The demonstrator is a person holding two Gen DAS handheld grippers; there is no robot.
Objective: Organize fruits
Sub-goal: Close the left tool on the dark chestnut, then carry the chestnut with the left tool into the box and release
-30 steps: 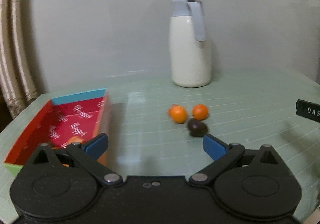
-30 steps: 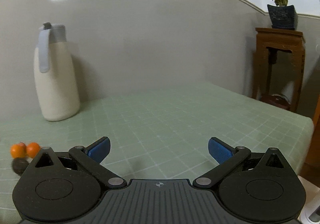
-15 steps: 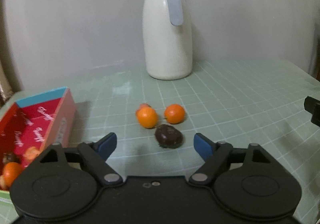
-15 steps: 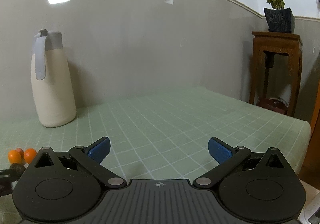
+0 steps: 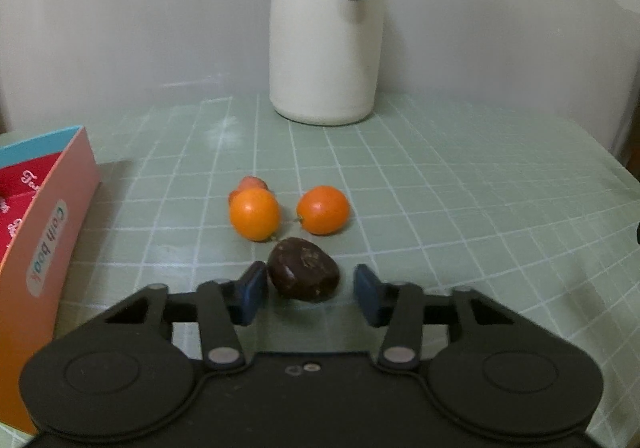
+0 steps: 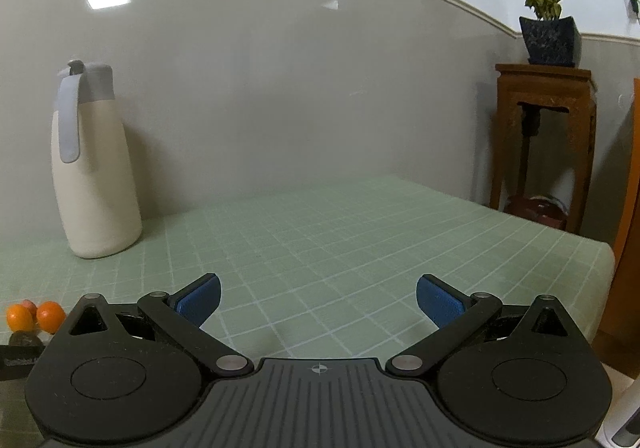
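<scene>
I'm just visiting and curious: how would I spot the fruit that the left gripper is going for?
Find the tall cream jug at the back of the green table. In front of it lie two oranges, and nearer still, between the left gripper's blue fingers, sits the dark fruit. It is the only brown, wrinkled one.

Both grippers, left gripper and right gripper, are matte black with blue finger pads. Round disc housings on each side, silver pivot screws on the linkage arms. Right body is ribbed with a small crosshair mark at centre.
</scene>
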